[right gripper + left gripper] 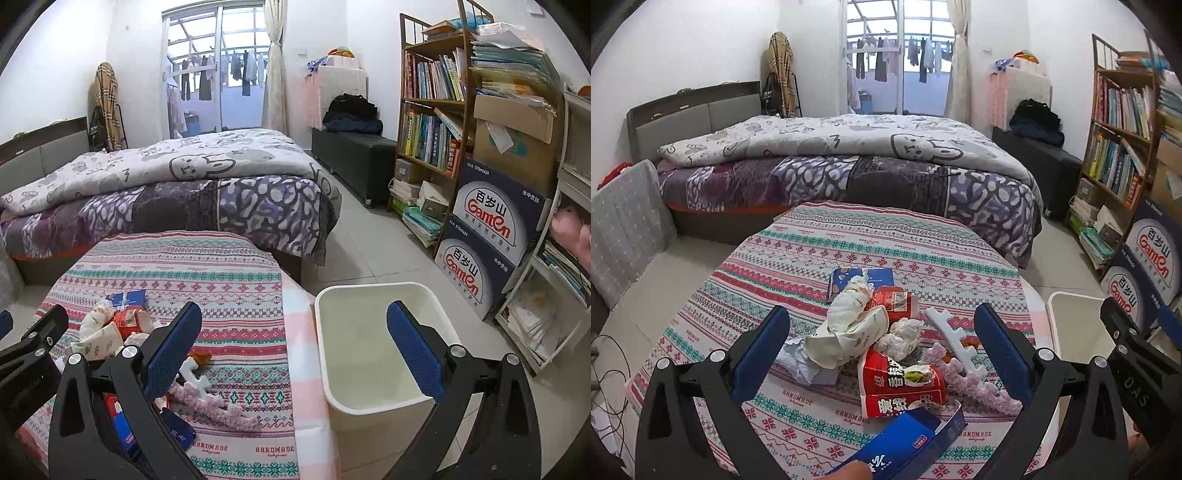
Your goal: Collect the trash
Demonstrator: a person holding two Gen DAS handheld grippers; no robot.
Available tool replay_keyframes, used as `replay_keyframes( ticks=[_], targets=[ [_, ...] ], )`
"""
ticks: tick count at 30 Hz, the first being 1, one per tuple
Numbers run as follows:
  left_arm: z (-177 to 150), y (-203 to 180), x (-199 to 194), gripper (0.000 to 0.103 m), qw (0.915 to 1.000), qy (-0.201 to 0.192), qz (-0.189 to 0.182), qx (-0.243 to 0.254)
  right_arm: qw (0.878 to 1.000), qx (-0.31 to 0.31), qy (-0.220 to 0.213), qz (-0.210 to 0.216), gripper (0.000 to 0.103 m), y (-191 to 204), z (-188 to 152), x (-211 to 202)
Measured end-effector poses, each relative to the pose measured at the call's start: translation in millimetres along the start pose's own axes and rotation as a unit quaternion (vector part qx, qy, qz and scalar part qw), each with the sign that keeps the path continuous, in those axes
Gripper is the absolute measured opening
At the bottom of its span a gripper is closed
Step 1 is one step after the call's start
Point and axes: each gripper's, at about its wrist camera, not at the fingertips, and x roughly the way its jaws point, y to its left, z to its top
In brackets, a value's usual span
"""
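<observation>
A heap of trash lies on the patterned tablecloth (820, 254): a crumpled paper cup (849, 328), tissue wads (903, 338), a red carton (899, 384), a second red carton (897, 301), a blue box (912, 439), a white comb-like piece (955, 341) and a purple fuzzy strip (967, 380). My left gripper (882, 354) is open, its jaws either side of the heap. My right gripper (295, 350) is open and empty, above the table's right edge and the white bin (373, 347). The heap shows at left in the right wrist view (110, 332).
The white bin stands on the floor right of the table, also in the left wrist view (1075, 328). A bed (849, 162) lies beyond the table. A bookshelf (432, 110) and stacked water boxes (487, 236) line the right wall. Cables (609, 369) lie on the floor at left.
</observation>
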Motion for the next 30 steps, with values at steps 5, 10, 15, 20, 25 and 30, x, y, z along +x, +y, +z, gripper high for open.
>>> replay_keyframes(
  ticks=[5, 10, 15, 20, 25, 30],
  targets=[
    [-0.4, 0.4, 1.0, 0.097, 1.0, 0.003, 0.002, 0.002, 1.0, 0.002, 0.0, 0.0, 0.096, 0.0, 0.0, 0.4],
    [-0.7, -1.1, 1.2, 0.097, 1.0, 0.005, 0.003, 0.004, 1.0, 0.0, 0.001, 0.0, 0.096, 2.1, -1.5, 0.1],
    [-1.9, -0.4, 1.6, 0.097, 1.0, 0.005, 0.004, 0.003, 1.0, 0.002, 0.001, 0.0, 0.096, 1.0, -1.2, -0.1],
    [-2.0, 0.5, 2.0, 0.097, 1.0, 0.005, 0.005, 0.003, 1.0, 0.002, 0.001, 0.0, 0.096, 3.0, -2.0, -0.3],
    [-1.3, 1.3, 2.2, 0.097, 1.0, 0.006, 0.004, 0.003, 1.0, 0.002, 0.001, 0.0, 0.096, 3.2, -2.2, -0.3],
    [-1.9, 2.9, 1.5, 0.097, 1.0, 0.004, 0.004, 0.002, 1.0, -0.003, 0.003, 0.003, 0.096, 7.2, -4.4, -0.8]
  ],
)
